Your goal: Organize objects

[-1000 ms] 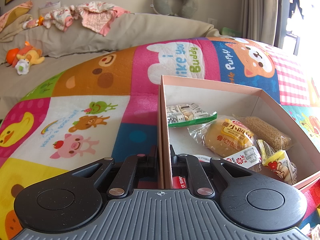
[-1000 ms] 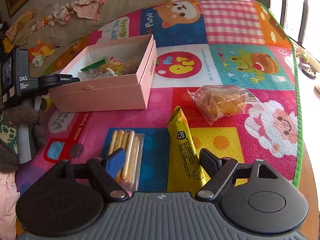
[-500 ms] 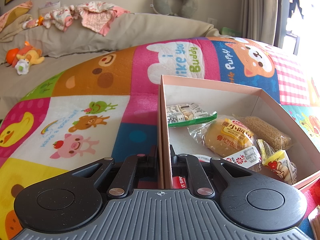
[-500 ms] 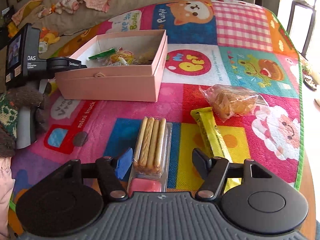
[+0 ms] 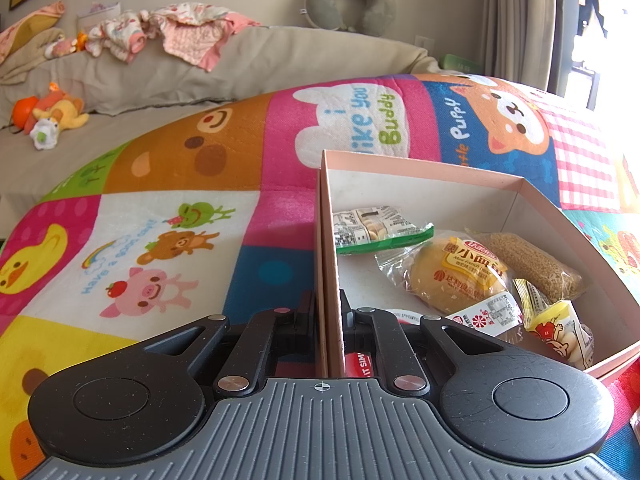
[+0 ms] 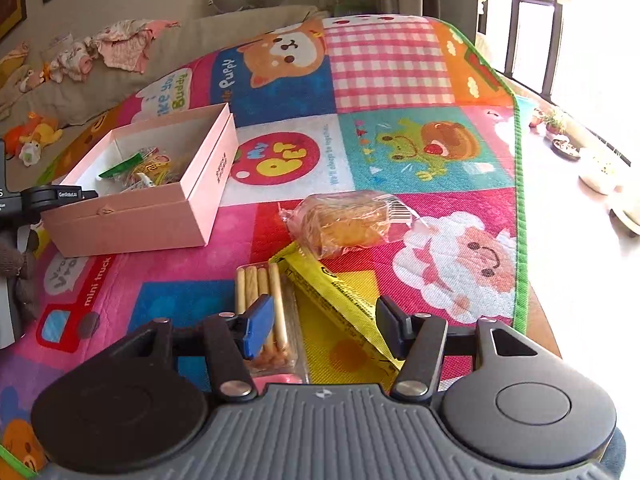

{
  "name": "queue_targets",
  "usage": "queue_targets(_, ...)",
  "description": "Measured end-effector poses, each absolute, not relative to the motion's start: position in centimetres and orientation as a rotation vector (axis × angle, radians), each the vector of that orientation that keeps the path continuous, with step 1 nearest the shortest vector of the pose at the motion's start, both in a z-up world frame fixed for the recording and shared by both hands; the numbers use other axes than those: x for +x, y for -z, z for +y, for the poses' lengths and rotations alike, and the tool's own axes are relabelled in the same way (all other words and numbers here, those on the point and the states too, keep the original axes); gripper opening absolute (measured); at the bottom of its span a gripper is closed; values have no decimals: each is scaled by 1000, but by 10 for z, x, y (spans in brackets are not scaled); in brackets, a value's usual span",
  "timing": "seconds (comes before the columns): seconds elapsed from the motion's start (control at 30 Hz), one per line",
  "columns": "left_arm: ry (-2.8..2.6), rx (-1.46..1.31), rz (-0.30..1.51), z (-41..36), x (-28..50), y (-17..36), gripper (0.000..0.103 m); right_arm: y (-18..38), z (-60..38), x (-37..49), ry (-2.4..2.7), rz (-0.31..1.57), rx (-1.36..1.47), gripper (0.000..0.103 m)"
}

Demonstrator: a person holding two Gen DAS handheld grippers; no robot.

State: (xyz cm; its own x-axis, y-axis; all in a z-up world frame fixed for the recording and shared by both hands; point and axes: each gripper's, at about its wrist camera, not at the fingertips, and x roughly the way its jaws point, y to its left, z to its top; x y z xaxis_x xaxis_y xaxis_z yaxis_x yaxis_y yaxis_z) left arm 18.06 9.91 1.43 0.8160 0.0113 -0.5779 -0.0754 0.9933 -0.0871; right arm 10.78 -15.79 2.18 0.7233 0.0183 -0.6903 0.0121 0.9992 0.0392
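Observation:
My left gripper [image 5: 327, 312] is shut on the near wall of the pink box [image 5: 329, 240], one finger outside, one inside. The box holds several wrapped snacks, among them a bun [image 5: 456, 276]. In the right wrist view the box [image 6: 132, 216] stands at the left on the mat. My right gripper [image 6: 324, 320] is open, low over a clear pack of biscuit sticks [image 6: 264, 312] and a long yellow packet [image 6: 340, 300]. The blue left finger pad [image 6: 258, 326] lies over the sticks. A wrapped orange pastry [image 6: 352, 220] lies just beyond.
Everything sits on a colourful cartoon play mat [image 6: 392, 152]. Its green edge [image 6: 520, 200] runs along the right, with a pale floor and small dishes beyond. A beige sofa with clothes and toys [image 5: 160, 64] stands behind.
My right gripper has swung right, so the stick pack and yellow packet sit between its open fingers. The left gripper and box have not moved.

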Motion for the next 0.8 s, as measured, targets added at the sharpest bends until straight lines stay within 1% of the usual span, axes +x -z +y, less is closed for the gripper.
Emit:
queue_targets(0.1, -46, -108, 615, 99, 181, -14, 11, -15, -172, 113, 40, 764, 50, 57)
queue_targets(0.2, -47, -108, 615, 99, 181, -14, 11, -4, -186, 119, 57, 808, 103, 57)
queue_targets(0.3, -46, -108, 615, 99, 181, -14, 11, 2, -185, 114, 11, 838, 137, 59)
queue_targets(0.37, -46, -107, 615, 99, 181, -14, 11, -2, -179, 109, -86, 861, 176, 56)
queue_targets(0.43, -46, -108, 615, 99, 181, -14, 11, -6, -174, 105, -178, 863, 219, 56)
queue_targets(0.57, -46, -107, 615, 99, 181, -14, 11, -13, -154, 107, -122, 808, 72, 56)
queue_targets(0.63, -46, -107, 615, 99, 181, -14, 11, -8, -152, 115, -108, 824, 46, 50)
queue_targets(0.7, -46, -108, 615, 99, 181, -14, 11, -2, -152, 126, -112, 847, 42, 42)
queue_targets(0.8, -47, -107, 615, 99, 181, -14, 11, 2, -149, 140, -107, 838, 11, 42)
